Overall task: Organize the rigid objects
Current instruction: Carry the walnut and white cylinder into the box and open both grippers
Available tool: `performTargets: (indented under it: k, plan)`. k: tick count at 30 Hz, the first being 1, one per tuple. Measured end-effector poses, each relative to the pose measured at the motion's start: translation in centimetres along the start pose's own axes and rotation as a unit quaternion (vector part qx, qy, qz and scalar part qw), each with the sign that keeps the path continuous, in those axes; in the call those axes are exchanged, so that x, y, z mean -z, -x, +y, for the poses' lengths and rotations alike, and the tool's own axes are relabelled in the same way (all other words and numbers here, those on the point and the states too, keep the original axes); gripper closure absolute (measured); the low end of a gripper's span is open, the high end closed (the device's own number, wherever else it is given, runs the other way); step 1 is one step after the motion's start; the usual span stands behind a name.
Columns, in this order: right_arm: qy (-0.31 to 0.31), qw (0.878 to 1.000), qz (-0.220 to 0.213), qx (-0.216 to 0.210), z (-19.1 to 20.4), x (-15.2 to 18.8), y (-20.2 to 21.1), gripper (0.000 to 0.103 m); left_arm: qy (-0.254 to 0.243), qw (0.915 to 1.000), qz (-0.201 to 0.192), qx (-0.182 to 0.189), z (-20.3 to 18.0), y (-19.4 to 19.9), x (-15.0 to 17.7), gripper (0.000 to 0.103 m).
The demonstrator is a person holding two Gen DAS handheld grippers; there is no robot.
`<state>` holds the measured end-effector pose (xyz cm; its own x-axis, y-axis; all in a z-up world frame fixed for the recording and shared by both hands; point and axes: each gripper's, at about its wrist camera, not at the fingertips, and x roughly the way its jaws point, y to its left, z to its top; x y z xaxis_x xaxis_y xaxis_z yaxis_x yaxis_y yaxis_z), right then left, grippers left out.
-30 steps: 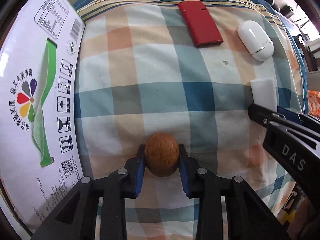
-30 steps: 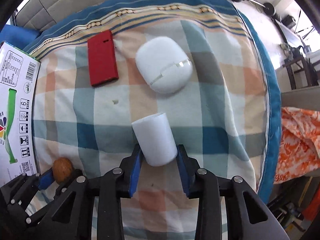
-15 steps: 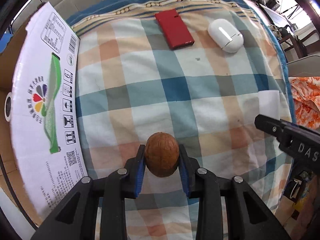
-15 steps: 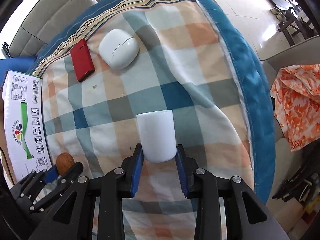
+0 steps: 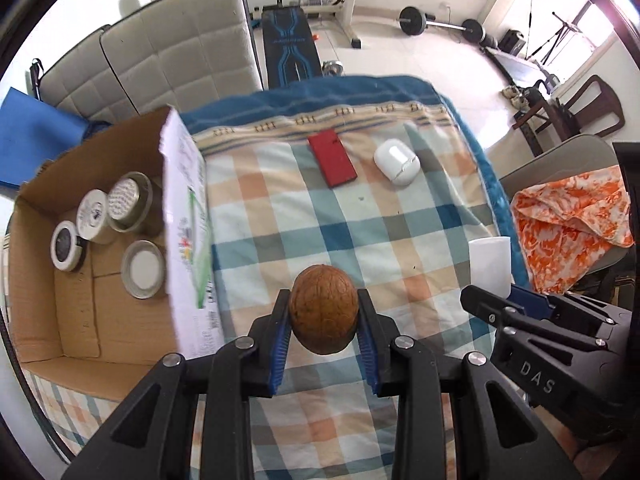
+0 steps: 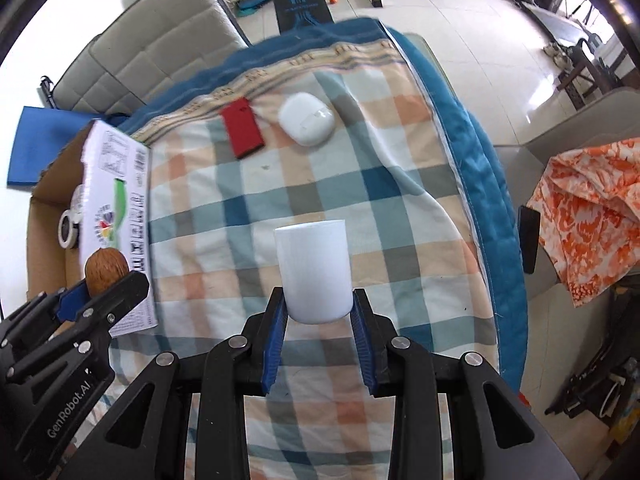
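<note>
My left gripper [image 5: 323,316] is shut on a brown walnut [image 5: 323,313] and holds it above the checked cloth, just right of the open cardboard box [image 5: 48,320]. My right gripper [image 6: 318,312] is shut on a white cup [image 6: 313,270], lifted above the cloth. The walnut [image 6: 106,271] and left gripper [image 6: 100,284] show at the left of the right wrist view. The cup [image 5: 491,266] and right gripper [image 5: 516,300] show at the right of the left wrist view. A red flat case [image 5: 332,157] and a white rounded case [image 5: 397,161] lie at the far end.
The box holds several round tins [image 5: 130,200] and lids [image 5: 144,269]; its printed flap [image 5: 190,240] stands up beside the cloth. A grey sofa [image 5: 160,56] and gym gear are behind. An orange patterned cloth [image 5: 572,224] lies on a chair to the right.
Both grippers have risen well above the cloth with the walnut and the cup still held. The views now take in the box's inside and the room beyond.
</note>
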<state>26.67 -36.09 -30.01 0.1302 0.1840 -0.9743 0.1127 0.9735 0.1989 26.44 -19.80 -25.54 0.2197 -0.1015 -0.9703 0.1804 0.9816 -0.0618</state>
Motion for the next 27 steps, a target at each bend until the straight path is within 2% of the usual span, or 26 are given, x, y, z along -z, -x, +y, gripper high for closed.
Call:
performTargets:
  k: [6, 13, 22, 27]
  plan:
    - [0.023, 0.999, -0.031, -0.019, 5.3, 1.6, 4.2, 0.069, 0.015, 0.9993, -0.034, -0.010, 4.9, 3.3, 0.5, 0.075]
    - [0.044, 0.997, -0.046, -0.043, 12.4, 3.8, 5.6, 0.069, 0.041, 0.9973, -0.055, -0.025, 11.3, 6.8, 2.4, 0.075]
    - [0.089, 0.993, -0.044, -0.064, 21.5, 5.5, 4.8, 0.069, 0.069, 0.9951, -0.065, -0.029, 18.6, 9.1, 4.3, 0.075]
    - [0.094, 0.992, -0.035, -0.081, 25.6, 5.5, 2.8, 0.069, 0.099, 0.9938, -0.051, 0.002, 23.8, 9.0, 4.8, 0.075]
